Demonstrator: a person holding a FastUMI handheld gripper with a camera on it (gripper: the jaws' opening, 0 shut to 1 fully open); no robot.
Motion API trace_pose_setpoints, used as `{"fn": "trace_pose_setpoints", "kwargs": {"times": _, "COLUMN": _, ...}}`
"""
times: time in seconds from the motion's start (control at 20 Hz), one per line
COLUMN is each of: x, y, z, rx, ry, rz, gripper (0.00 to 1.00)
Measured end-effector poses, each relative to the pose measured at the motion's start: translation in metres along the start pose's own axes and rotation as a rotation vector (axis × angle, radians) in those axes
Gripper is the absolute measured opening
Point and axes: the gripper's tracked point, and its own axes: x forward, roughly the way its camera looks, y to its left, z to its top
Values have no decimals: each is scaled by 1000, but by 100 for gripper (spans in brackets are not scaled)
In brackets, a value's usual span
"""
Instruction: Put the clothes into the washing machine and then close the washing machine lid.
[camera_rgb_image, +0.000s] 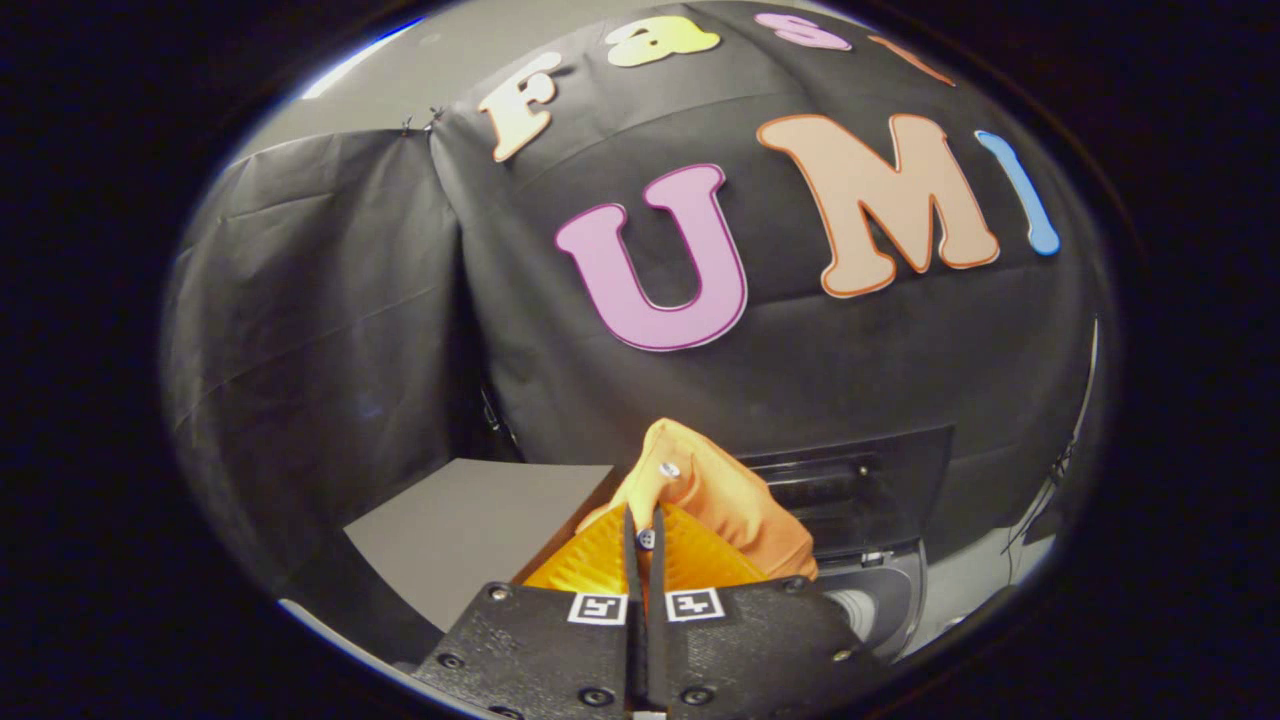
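Note:
My gripper (645, 530) is shut on an orange garment (715, 490). Its two yellow-orange fingers (590, 560) press together on a fold of the cloth, and a small button shows in the slit between them. The garment bunches up just ahead of the fingertips and hangs off to the right. Beyond and below it on the right stands the washing machine (880, 600), dark grey, with its lid (850, 480) raised behind the cloth. Most of the opening is hidden by the garment and the gripper body.
A grey tabletop (470, 530) lies to the left of the fingers. Black cloth walls (330, 330) close off the back and left. A pale strip of floor or wall (985, 575) shows to the right of the machine.

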Motion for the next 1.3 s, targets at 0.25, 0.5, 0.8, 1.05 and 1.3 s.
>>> {"fn": "trace_pose_setpoints", "kwargs": {"times": 0.25, "x": 12, "y": -39, "z": -41, "rx": 11, "ry": 42, "rz": -28, "gripper": 0}}
{"fn": "trace_pose_setpoints", "kwargs": {"times": 0.5, "x": 26, "y": -65, "z": -82, "rx": 57, "ry": 74, "rz": -34, "gripper": 0}}
{"fn": "trace_pose_setpoints", "kwargs": {"times": 0.8, "x": 52, "y": -73, "z": -127, "rx": 47, "ry": 108, "rz": -34, "gripper": 0}}
{"fn": "trace_pose_setpoints", "kwargs": {"times": 1.05, "x": 73, "y": -77, "z": -171, "rx": 53, "ry": 133, "rz": -35, "gripper": 0}}
{"fn": "trace_pose_setpoints", "kwargs": {"times": 1.3, "x": 93, "y": -90, "z": -223, "rx": 71, "ry": 169, "rz": -48, "gripper": 0}}
